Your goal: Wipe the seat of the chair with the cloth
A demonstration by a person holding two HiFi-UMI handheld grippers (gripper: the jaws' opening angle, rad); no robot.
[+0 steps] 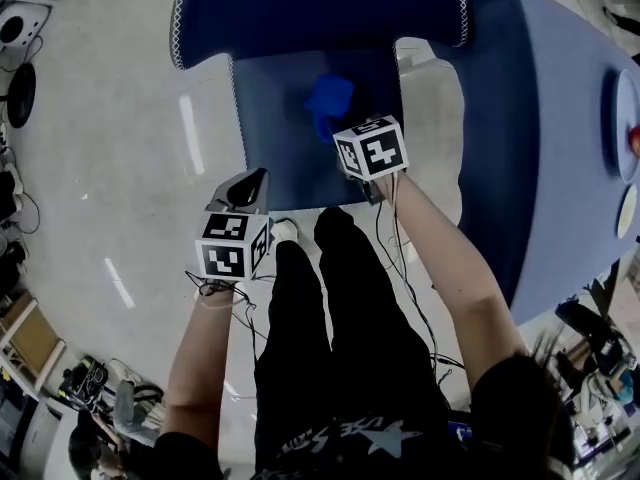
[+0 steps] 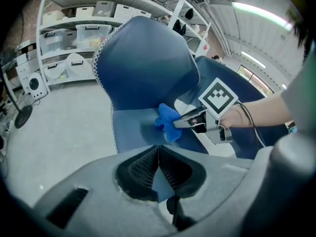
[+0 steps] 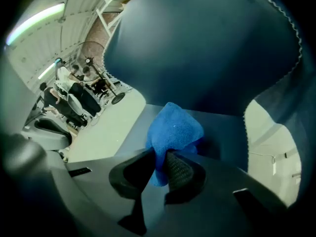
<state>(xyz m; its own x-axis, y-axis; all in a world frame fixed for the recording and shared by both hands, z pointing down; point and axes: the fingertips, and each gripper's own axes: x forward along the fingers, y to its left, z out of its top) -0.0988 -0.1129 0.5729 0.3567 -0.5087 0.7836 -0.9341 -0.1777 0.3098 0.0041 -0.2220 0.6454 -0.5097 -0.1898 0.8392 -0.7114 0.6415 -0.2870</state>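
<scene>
Over the chair seat [image 1: 290, 163], the right hand-held gripper [image 1: 338, 128] clamps a blue cloth [image 1: 328, 100]. Nearer, the left hand-held gripper [image 1: 255, 180] is closed, empty.

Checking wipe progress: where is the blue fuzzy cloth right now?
The blue fuzzy cloth is pinched in the right gripper, over the dark blue padded chair seat near its backrest, at the head view's upper centre.

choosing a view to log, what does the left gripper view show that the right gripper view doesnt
Only the left gripper view: white storage shelves and the right tool seen from outside. Only the right gripper view: the bright blue cloth pinched between that tool's jaws, close up. Both: the cloth and the dark blue padded chair.
</scene>
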